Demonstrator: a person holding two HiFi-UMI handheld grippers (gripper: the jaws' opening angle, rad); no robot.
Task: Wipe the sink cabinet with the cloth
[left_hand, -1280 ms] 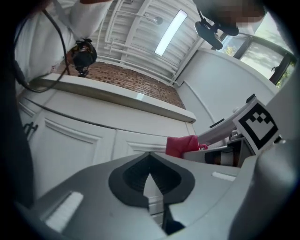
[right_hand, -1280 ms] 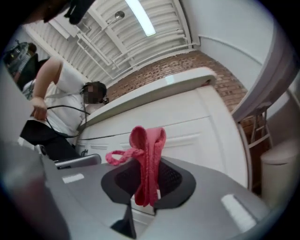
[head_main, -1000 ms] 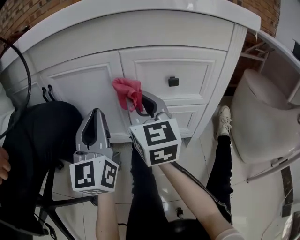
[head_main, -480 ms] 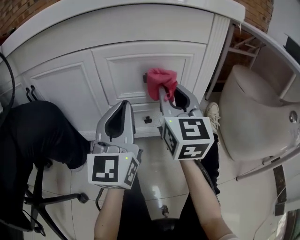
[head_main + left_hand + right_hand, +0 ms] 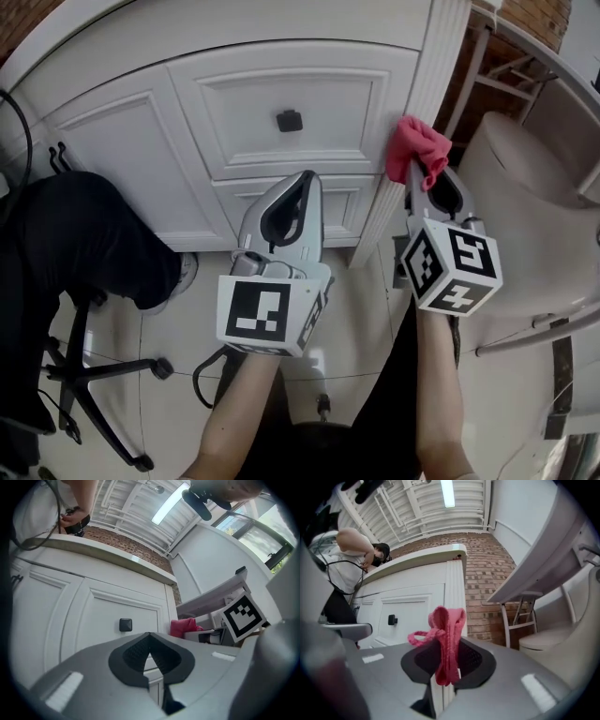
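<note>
The pink cloth (image 5: 417, 145) has travelled from left to right along the front of the white sink cabinet (image 5: 122, 159). A second ago it sat on the panelling left of the black square knob (image 5: 289, 120). Half a second ago it covered the knob itself, and now it is bunched against the fluted corner post (image 5: 427, 66) at the cabinet's right edge, so the knob and the upper drawer front (image 5: 234, 103) show bare again. The right gripper (image 5: 413, 169) has carried it the whole way. In the right gripper view its jaws are clamped on a folded strip of the cloth, with the loose end standing up above them in front of the post (image 5: 454, 588) (whether the fabric truly presses on the wood there or only hovers just off it, no view settles). The left gripper (image 5: 302, 178) has moved right alongside. Its jaws are pressed together with nothing between them, and it points at the lower drawer without touching anything. For the task, I judge that one horizontal pass across the upper drawer band has reached the end of the cabinet face. The stroke has no room left to continue rightward on the front. The left door, the lower drawer and the base lie outside the band the cloth crossed in these frames.
</note>
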